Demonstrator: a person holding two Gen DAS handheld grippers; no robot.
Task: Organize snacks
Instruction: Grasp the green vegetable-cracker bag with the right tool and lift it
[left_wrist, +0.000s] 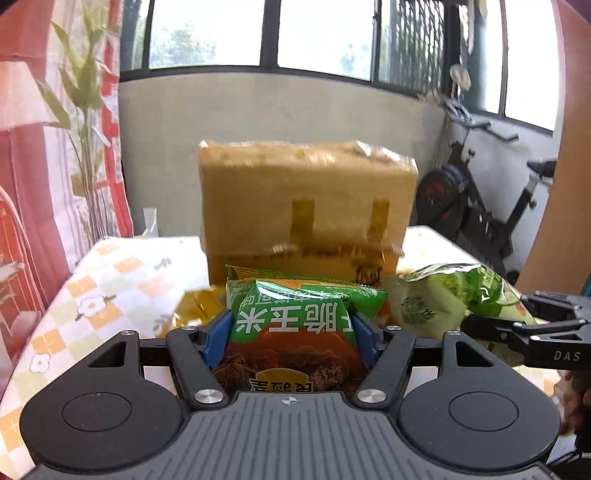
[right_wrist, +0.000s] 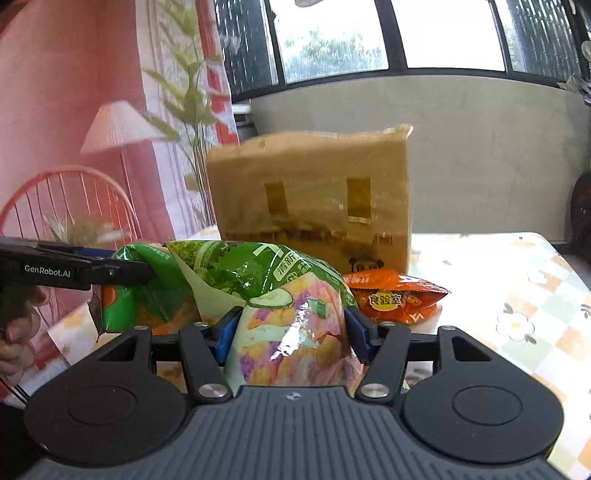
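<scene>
Both tongs grip snacks above the checked floral tabletop (left_wrist: 110, 295): the left tongs (left_wrist: 291, 332) pinch a green-and-brown crinkly corn snack packet (left_wrist: 295, 325), the right tongs (right_wrist: 291, 332) a green-and-pastel glossy crisp bag (right_wrist: 291, 325). Lift each well clear of the tall taped brown cardboard box (left_wrist: 306, 206) rim before releasing; squeeze gently.

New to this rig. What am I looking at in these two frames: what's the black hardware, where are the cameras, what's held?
No robot arm: a person holds two handheld grippers, each with a fisheye camera looking along its fingers. In the left wrist view, the left gripper is shut on a green corn snack bag. In the right wrist view, the right gripper is shut on a green vegetable chip bag. Behind stand a taped cardboard box and an orange snack bag on the checked tablecloth.
</scene>
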